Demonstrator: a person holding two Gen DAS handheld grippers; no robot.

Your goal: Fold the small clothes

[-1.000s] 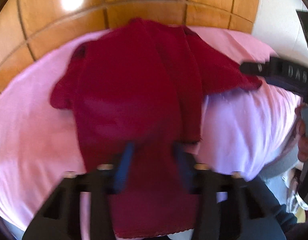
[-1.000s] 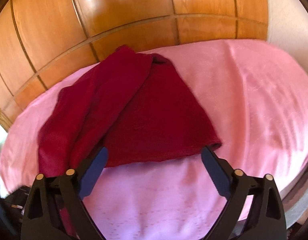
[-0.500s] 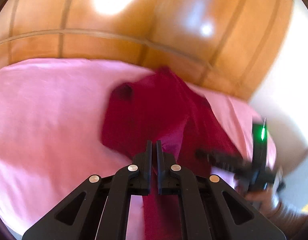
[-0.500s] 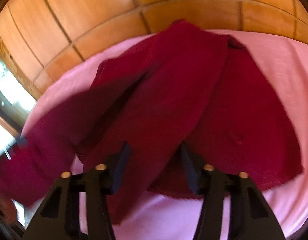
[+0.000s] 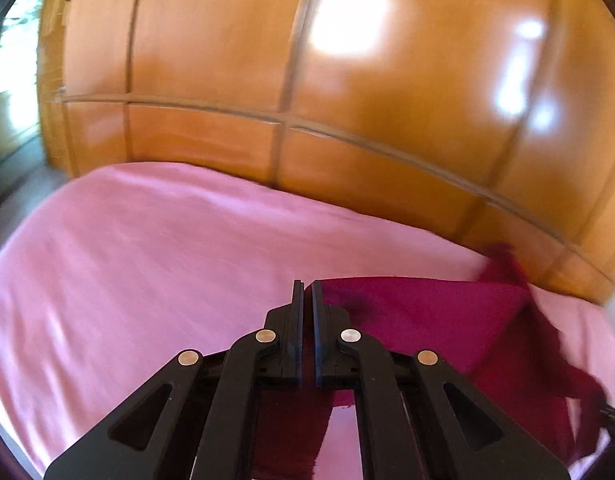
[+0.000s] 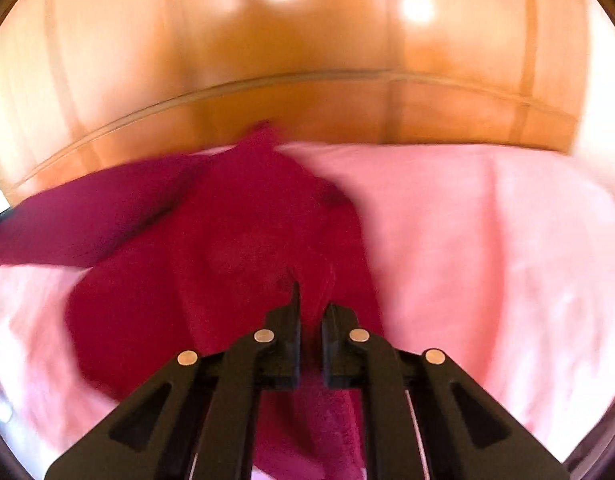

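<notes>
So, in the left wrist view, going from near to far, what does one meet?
left gripper → dark red garment → pink sheet → wooden panelled wall

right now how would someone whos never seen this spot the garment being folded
Find the glossy wooden panelling; a pink sheet spreads below it. The dark red garment is the only cloth on that sheet, pinched by the left tool and right tool.
</notes>
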